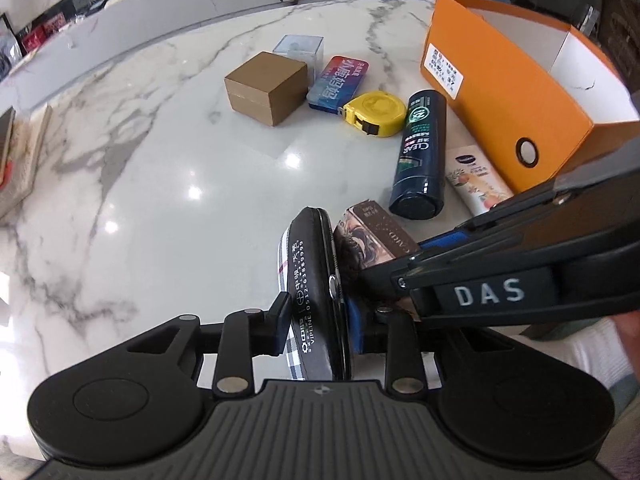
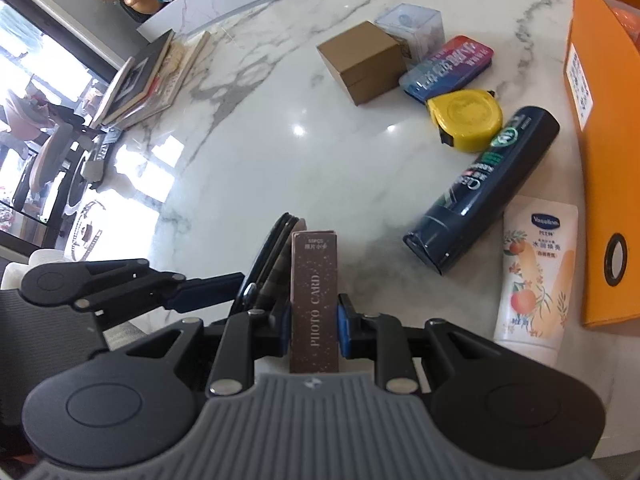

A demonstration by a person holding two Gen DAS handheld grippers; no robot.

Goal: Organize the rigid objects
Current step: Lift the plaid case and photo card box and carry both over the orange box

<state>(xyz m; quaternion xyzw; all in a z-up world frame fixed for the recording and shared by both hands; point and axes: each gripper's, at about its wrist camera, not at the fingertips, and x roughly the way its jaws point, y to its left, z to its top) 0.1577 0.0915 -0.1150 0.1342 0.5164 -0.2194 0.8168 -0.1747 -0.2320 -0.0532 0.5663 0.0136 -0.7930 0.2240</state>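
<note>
A black glasses case (image 1: 316, 280) with a plaid edge stands on its side on the marble table (image 1: 160, 200). It sits between the jaws of my left gripper (image 1: 320, 324), which are slightly apart and close to its sides. The case leans against a brown photo card box (image 2: 314, 308). My right gripper (image 2: 314, 320) is shut on that box, a blue pad on each side, and holds it upright beside the case (image 2: 260, 256). In the left wrist view the right gripper (image 1: 404, 268) reaches in from the right onto the box (image 1: 372, 236).
An open orange storage box (image 1: 500, 100) stands at the right. In front of it lie a white lotion tube (image 2: 536, 280), a dark blue bottle (image 2: 488, 188), a yellow tape measure (image 2: 466, 120), a colourful tin (image 2: 444, 66), a brown cardboard box (image 2: 362, 60) and a clear plastic box (image 2: 412, 24). Books (image 2: 148, 76) are stacked far left.
</note>
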